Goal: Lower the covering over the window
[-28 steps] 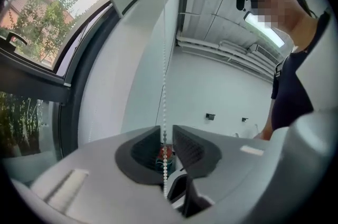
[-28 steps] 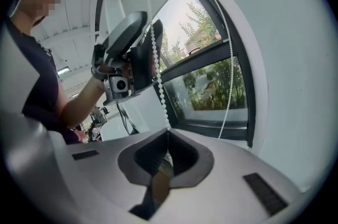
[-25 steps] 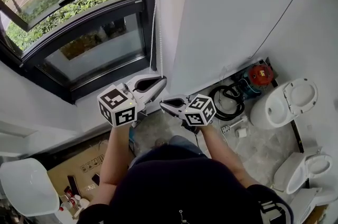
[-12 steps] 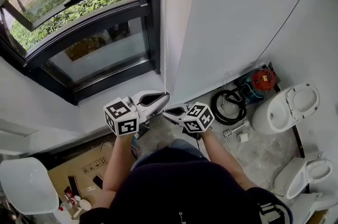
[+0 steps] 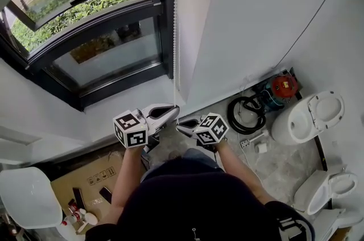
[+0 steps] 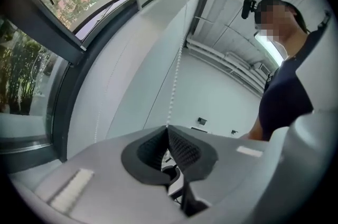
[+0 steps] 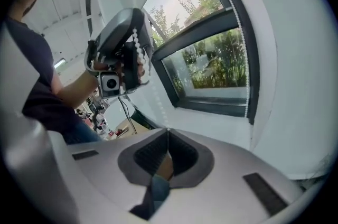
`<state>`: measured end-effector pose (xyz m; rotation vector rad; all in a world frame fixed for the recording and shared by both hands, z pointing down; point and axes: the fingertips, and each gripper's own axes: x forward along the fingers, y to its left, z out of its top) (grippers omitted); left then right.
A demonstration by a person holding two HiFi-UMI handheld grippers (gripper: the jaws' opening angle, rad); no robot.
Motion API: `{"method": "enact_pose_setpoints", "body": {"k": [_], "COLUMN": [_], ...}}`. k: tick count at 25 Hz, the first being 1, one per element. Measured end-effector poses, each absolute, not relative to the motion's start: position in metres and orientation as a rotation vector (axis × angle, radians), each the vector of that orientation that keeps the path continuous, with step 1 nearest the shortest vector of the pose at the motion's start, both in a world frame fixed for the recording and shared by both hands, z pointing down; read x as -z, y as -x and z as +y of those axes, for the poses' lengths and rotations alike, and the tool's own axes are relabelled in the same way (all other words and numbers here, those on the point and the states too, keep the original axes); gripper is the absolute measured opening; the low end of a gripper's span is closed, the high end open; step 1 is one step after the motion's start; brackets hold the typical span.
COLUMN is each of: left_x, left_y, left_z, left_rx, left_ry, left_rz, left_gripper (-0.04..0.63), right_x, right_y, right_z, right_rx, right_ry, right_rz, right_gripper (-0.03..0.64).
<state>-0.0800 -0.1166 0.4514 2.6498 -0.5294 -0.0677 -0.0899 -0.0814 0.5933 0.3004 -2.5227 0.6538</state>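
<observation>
while under the window [image 5: 102, 58], left gripper [image 5: 175, 111] and right gripper [image 5: 179, 126], fingers tight together on the bead cord [image 6: 176, 80]

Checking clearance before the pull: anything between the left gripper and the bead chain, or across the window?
Nothing visible. The left gripper is shut on the bead chain, and the window and its sill show nothing in the way.

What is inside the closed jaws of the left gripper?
Only the white bead chain: the left gripper is shut on it, and it rises from the jaw tips. The stretch pinched inside the jaws is covered and cannot be seen.
</observation>
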Motion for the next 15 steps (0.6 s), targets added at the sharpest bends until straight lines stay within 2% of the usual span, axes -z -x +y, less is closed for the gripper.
{"method": "enact_pose_setpoints", "body": {"k": [4,8,13,14,15], "left_x": [-0.455,-0.492,-0.499,-0.499,-0.499], "left_y": [0.086,0.084,0.077,0.075,0.074], "left_z": [-0.123,-0.121,-0.112,-0.114,-0.116], "left_rx": [0.052,-0.183,-0.048,-0.057,-0.067], "left_ry": [-2.643,-2.638,-2.561,-2.566,-2.569], "left_rz": [-0.554,-0.580,-0.525,-0.520,-0.516], "left_gripper": [0.011,0.012,0.011,0.011,0.011], "right_x": [-0.594,-0.599,-0.600,-0.600,-0.597], "right_y": [0.087,0.082,0.070,0.066,0.063], "right_z": [-0.083,-0.085,-0.082,-0.081,-0.082], "right_rx": [-0.661,-0.625,-0.590,-0.571,-0.554], "right_ry": [-0.313,-0.328,-0.304,-0.279,-0.256], "right_rz": [-2.518,-2.492,-2.476,-2.461,-2.450], "right_gripper": [0.014,0.014,0.015,0.025,0.127]}}
